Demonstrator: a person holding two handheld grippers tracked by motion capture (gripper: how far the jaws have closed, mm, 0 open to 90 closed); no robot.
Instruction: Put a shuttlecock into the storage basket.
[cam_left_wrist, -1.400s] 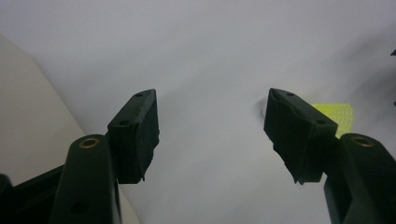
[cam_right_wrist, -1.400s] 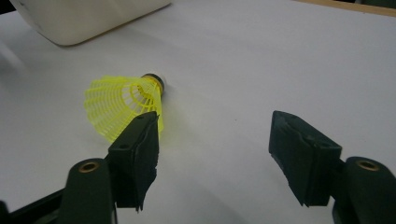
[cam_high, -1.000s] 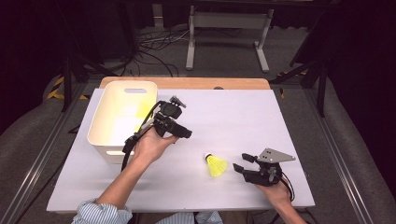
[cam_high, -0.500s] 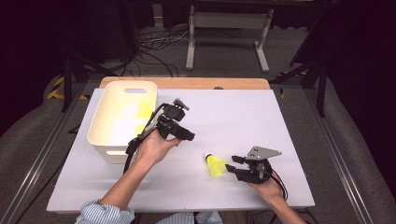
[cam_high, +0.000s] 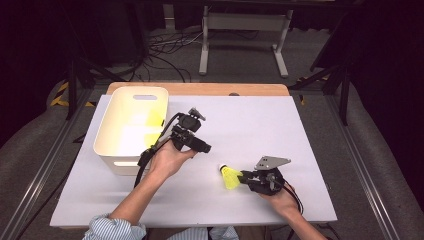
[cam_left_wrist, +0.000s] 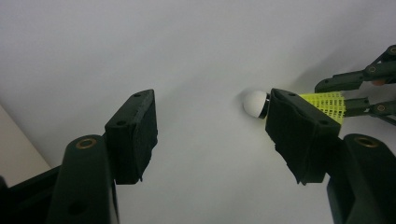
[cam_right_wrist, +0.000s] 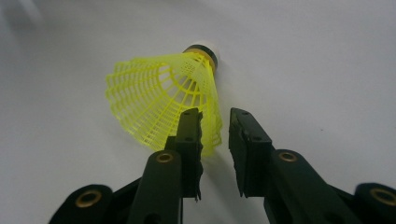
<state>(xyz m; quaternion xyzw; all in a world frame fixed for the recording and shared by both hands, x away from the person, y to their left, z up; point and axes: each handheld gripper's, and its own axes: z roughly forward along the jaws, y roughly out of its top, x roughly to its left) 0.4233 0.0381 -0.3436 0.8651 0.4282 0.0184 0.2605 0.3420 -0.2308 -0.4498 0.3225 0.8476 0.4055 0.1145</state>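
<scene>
A yellow shuttlecock (cam_high: 230, 176) with a white cork tip lies on its side on the white table, tip pointing left. My right gripper (cam_high: 245, 177) is at its skirt from the right. In the right gripper view the skirt's rim (cam_right_wrist: 212, 135) sits between the jaws of the right gripper (cam_right_wrist: 215, 114). They have just been closing, and a thin gap still shows beside the right pad. My left gripper (cam_high: 202, 146) hovers open over the table's middle, holding nothing. Past its jaws (cam_left_wrist: 210, 100) the left gripper view shows the shuttlecock (cam_left_wrist: 256, 102) and the right gripper (cam_left_wrist: 369, 88).
A white bin (cam_high: 107, 130) stands at the table's left with yellow things (cam_high: 152, 122) inside, too blurred to name. The table (cam_high: 260, 120) ends in a wooden strip at the far side. Metal stand legs and cables lie on the floor beyond.
My right gripper moved left up to the shuttlecock and its jaws narrowed around the skirt's rim. The left hand and its gripper stayed put.
</scene>
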